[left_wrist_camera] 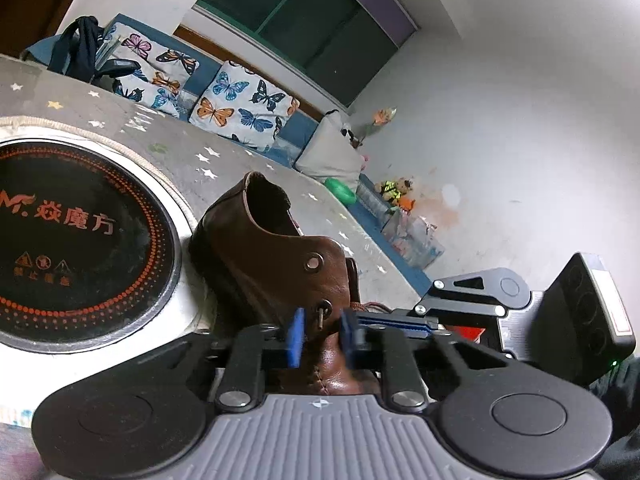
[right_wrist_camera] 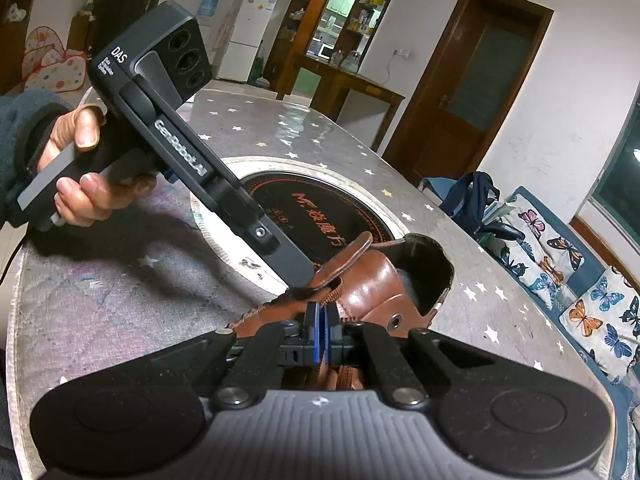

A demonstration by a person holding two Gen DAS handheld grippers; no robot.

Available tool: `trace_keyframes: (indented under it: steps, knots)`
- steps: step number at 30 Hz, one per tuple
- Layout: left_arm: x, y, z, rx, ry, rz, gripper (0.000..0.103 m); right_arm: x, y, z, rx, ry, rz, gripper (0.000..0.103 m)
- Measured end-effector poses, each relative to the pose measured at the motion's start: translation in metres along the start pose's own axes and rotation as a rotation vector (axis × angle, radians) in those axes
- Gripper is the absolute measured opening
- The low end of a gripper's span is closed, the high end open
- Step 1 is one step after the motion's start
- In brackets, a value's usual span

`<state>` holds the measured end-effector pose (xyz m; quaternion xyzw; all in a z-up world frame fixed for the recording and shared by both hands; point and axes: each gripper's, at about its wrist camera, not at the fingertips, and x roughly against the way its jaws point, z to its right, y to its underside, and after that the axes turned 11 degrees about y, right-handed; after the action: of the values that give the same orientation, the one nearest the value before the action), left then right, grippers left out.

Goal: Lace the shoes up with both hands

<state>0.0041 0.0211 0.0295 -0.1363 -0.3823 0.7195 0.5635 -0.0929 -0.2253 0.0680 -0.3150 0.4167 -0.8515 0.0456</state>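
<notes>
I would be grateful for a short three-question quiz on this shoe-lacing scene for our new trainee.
1. True or false: the left gripper has its jaws shut.
2. Which of these lies right beside the brown shoe on the table? A: a round black cooktop. B: a laptop. C: a cutting board.
3. In the left wrist view, what pokes out of the lower eyelet, between the left jaws?

Key:
1. False: the jaws stand apart.
2. A.
3. The lace tip.
</notes>
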Motion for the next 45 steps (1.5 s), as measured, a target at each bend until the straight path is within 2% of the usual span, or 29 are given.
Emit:
trace_keyframes:
  steps: [2, 8, 10, 12, 15, 16, 19, 23, 27, 33, 35, 38, 41, 44, 45]
  knots:
    - [0.001, 0.001, 0.0, -0.007, -0.012, 0.007, 0.005, 0.0, 0.001, 0.001, -0.003, 0.003, 0.0, 0.002]
    - [0.014, 0.008, 0.009, -0.005, -0.076, 0.056, 0.003, 0.001, 0.003, -0.001, -0.026, 0.015, 0.002, 0.005]
    - [0.022, 0.01, 0.014, -0.012, -0.121, 0.085, 0.003, 0.005, 0.003, 0.0, -0.044, 0.018, 0.008, 0.012]
    - [0.035, 0.014, 0.017, -0.002, -0.164, 0.128, 0.003, 0.01, 0.004, 0.001, -0.065, 0.021, 0.016, 0.023]
    - [0.051, 0.021, 0.02, 0.013, -0.192, 0.185, 0.003, 0.022, 0.006, 0.002, -0.104, 0.031, 0.03, 0.034]
    - [0.054, 0.024, 0.02, 0.027, -0.185, 0.198, 0.006, 0.024, 0.007, 0.003, -0.12, 0.033, 0.032, 0.035]
    - [0.058, 0.034, 0.019, 0.076, -0.155, 0.236, 0.027, 0.031, 0.011, 0.007, -0.172, 0.043, 0.032, 0.041]
    - [0.044, 0.043, 0.015, 0.137, -0.12, 0.258, 0.029, 0.038, 0.019, 0.015, -0.257, 0.044, 0.019, 0.044]
    - [0.029, 0.042, 0.013, 0.155, -0.123, 0.302, 0.029, 0.042, 0.027, 0.017, -0.327, 0.036, -0.007, 0.047]
    - [0.022, 0.041, 0.009, 0.181, -0.123, 0.36, 0.023, 0.041, 0.033, 0.015, -0.357, 0.034, -0.024, 0.052]
    - [0.022, 0.042, 0.01, 0.18, -0.126, 0.365, 0.013, 0.039, 0.034, 0.015, -0.372, 0.03, -0.027, 0.053]
    - [0.021, 0.042, 0.012, 0.171, -0.136, 0.368, 0.007, 0.036, 0.034, 0.01, -0.405, 0.015, -0.042, 0.058]
    - [0.02, 0.041, 0.02, 0.126, -0.183, 0.357, 0.004, 0.033, 0.033, 0.008, -0.432, 0.013, -0.049, 0.061]
    - [0.02, 0.039, 0.031, 0.067, -0.248, 0.348, 0.003, 0.029, 0.032, 0.007, -0.481, 0.01, -0.064, 0.074]
    - [0.021, 0.038, 0.036, 0.037, -0.283, 0.347, 0.003, 0.027, 0.031, 0.007, -0.491, 0.013, -0.068, 0.076]
